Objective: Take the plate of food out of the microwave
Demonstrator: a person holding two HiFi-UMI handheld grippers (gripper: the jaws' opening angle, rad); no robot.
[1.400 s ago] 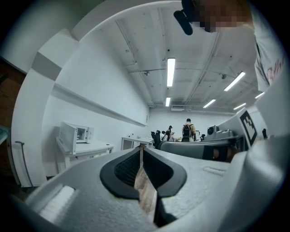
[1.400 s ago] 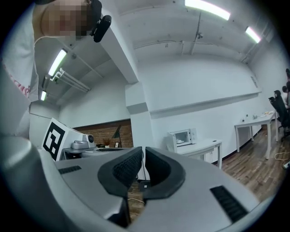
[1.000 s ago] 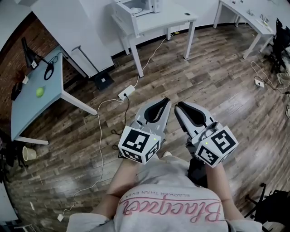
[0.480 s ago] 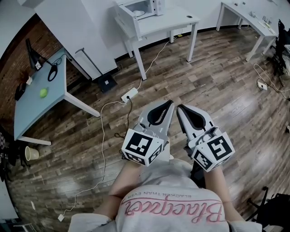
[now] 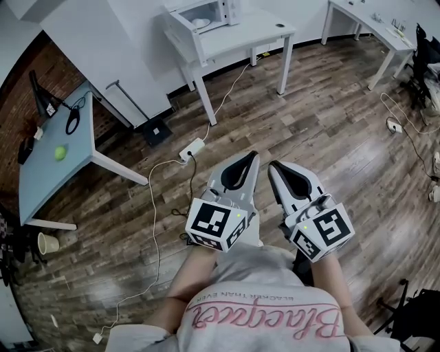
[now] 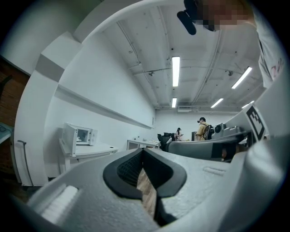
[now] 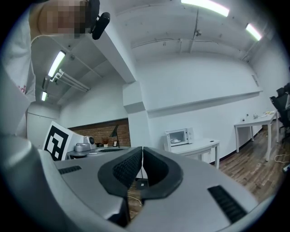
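A white microwave (image 5: pixel 206 14) stands far off on a white table (image 5: pixel 240 34), its door (image 5: pixel 184 33) swung open. Inside it a pale plate (image 5: pixel 200 23) shows, too small to tell any food. The microwave (image 6: pixel 78 135) also shows at the left of the left gripper view, and the microwave (image 7: pixel 179 136) and its plate (image 7: pixel 176 140) show right of centre in the right gripper view. My left gripper (image 5: pixel 251 158) and right gripper (image 5: pixel 273 165) are held side by side in front of the person's body, over the wooden floor. Both are shut and hold nothing.
A blue-grey table (image 5: pixel 41 172) with a green ball (image 5: pixel 60 152) stands at the left, a paper cup (image 5: pixel 46 242) on the floor beside it. A power strip (image 5: pixel 192 148) and its cables lie on the floor towards the microwave table. Another white table (image 5: pixel 357 20) stands at the right. People (image 6: pixel 201 129) stand far off.
Both grippers have shifted a little across the floor together, still side by side. A little more of the open microwave shows at the top of the head view.
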